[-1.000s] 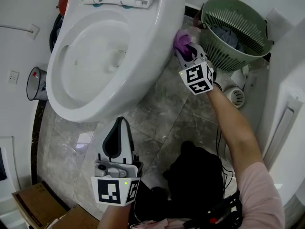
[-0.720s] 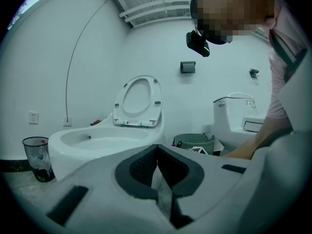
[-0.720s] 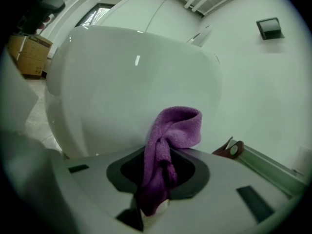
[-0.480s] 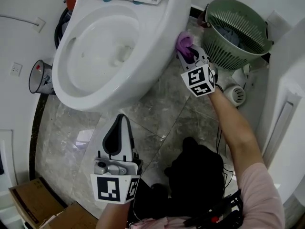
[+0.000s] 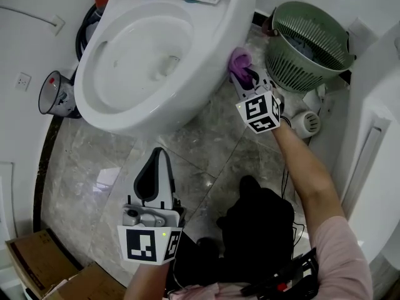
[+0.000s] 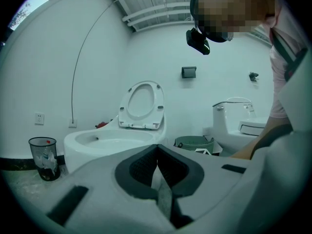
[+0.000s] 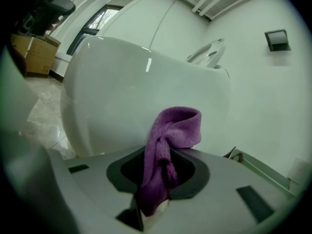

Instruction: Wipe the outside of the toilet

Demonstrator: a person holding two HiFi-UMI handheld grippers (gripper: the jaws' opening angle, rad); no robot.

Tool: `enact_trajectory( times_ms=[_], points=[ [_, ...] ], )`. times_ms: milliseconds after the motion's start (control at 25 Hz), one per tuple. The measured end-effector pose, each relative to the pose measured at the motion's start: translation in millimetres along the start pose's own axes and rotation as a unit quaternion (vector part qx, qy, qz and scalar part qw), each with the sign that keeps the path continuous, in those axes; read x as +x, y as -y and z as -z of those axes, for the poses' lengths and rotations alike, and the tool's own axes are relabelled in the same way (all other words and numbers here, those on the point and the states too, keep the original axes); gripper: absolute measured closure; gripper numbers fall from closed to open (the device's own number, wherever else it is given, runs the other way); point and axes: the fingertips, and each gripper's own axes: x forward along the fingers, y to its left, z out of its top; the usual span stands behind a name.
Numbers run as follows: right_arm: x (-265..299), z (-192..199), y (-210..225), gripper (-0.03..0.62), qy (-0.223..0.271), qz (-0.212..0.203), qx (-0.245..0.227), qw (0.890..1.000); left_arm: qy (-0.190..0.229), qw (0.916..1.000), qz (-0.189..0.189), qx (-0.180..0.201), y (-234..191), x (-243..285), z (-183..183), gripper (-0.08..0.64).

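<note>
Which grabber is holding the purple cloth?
The right gripper: its jaws are shut on the purple cloth beside the toilet outer wall. The left gripper is shut with nothing in it.

You see a glossy white ceramic toilet [image 5: 212, 67], a fuzzy purple cloth [image 5: 239, 60] and a polished grey stone floor [image 5: 212, 149].

The head view looks steeply down from above onto the toilet [image 5: 212, 61] and the marble floor [image 5: 206, 149]; the left gripper view sits low and further back, facing the bowl's front and the raised seat [image 6: 142, 104]; the right gripper view faces the toilet's outer side wall from very near; all three share the toilet; the head and left gripper views share the green basket [image 5: 306, 42].
</note>
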Motion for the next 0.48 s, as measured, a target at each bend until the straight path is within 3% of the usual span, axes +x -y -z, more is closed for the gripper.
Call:
enact_trajectory(
  times_ms=[480],
  points=[
    [-21,-24,-34,0.489,0.005,-0.008,-0.014,1.000,0.012,0.9999,-0.007,-0.009,-14,-30,0,0.552]
  ],
)
